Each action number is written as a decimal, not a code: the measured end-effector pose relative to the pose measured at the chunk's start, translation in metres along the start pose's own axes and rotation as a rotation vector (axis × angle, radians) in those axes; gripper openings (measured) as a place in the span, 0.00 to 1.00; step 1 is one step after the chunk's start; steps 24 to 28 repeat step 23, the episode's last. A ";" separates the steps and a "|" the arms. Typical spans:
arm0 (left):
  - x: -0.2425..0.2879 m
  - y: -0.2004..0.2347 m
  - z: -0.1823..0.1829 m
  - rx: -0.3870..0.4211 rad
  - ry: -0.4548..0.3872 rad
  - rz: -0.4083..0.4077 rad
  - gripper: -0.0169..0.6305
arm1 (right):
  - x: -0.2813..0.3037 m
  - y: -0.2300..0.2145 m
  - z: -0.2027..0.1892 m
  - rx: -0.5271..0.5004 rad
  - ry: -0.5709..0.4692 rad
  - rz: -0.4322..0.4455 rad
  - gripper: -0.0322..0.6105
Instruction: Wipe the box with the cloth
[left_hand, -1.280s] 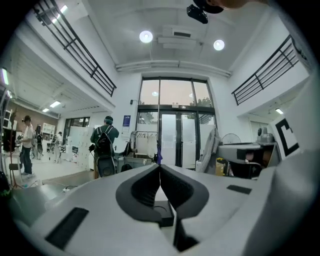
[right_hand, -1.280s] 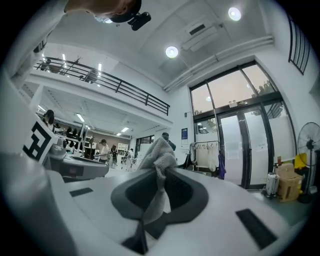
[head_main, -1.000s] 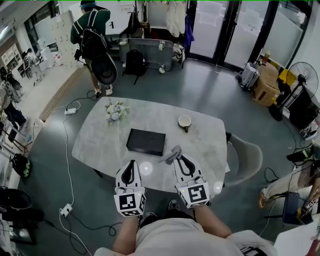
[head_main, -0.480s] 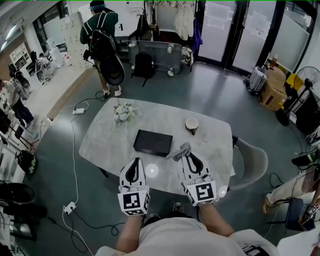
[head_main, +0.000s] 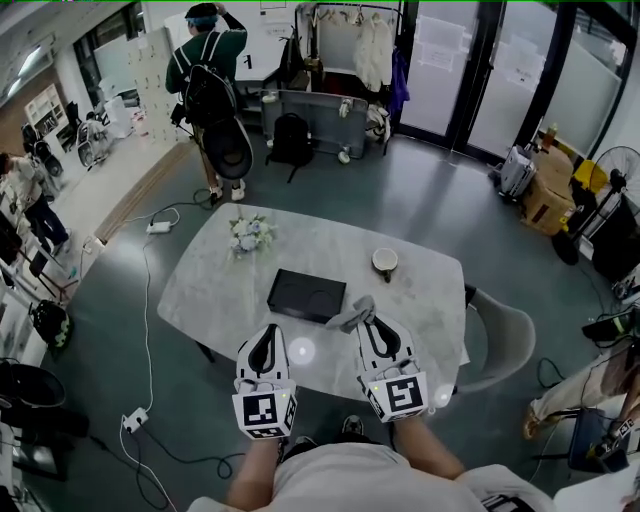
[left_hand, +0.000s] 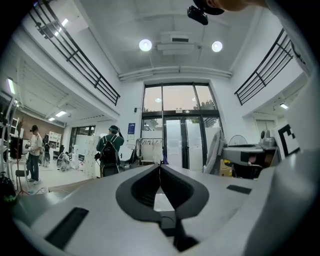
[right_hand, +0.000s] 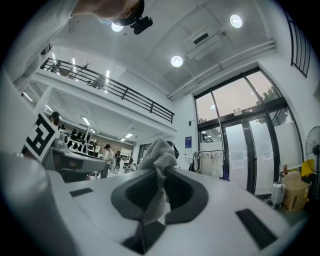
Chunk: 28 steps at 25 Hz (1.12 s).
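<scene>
my right gripper (head_main: 368, 325) is clamped on the cloth (head_main: 356, 314). the box (head_main: 306, 295) lies just far-left of it on the table (head_main: 210, 285), long axis left to right. my left gripper (head_main: 264, 338) is pinched together, empty.

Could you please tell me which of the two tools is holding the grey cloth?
The right tool: its jaws pinch the grey cloth, which bunches above their tips. The left tool is shut and empty.

Left gripper (left_hand: 160, 168) jaws together; person (left_hand: 110, 150) stands beyond, left.
</scene>
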<state>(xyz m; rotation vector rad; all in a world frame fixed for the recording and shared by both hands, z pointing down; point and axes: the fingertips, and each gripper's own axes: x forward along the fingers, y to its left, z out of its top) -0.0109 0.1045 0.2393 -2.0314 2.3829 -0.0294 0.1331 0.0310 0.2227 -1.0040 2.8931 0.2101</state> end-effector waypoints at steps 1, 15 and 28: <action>0.001 0.000 0.000 0.000 -0.001 -0.001 0.06 | 0.000 -0.001 -0.001 0.001 0.004 -0.003 0.14; 0.005 -0.016 0.000 0.000 -0.003 -0.028 0.06 | -0.003 -0.005 -0.005 -0.010 0.023 0.003 0.14; 0.002 -0.007 0.000 0.002 -0.001 -0.013 0.06 | 0.001 -0.003 -0.005 -0.009 0.028 -0.003 0.14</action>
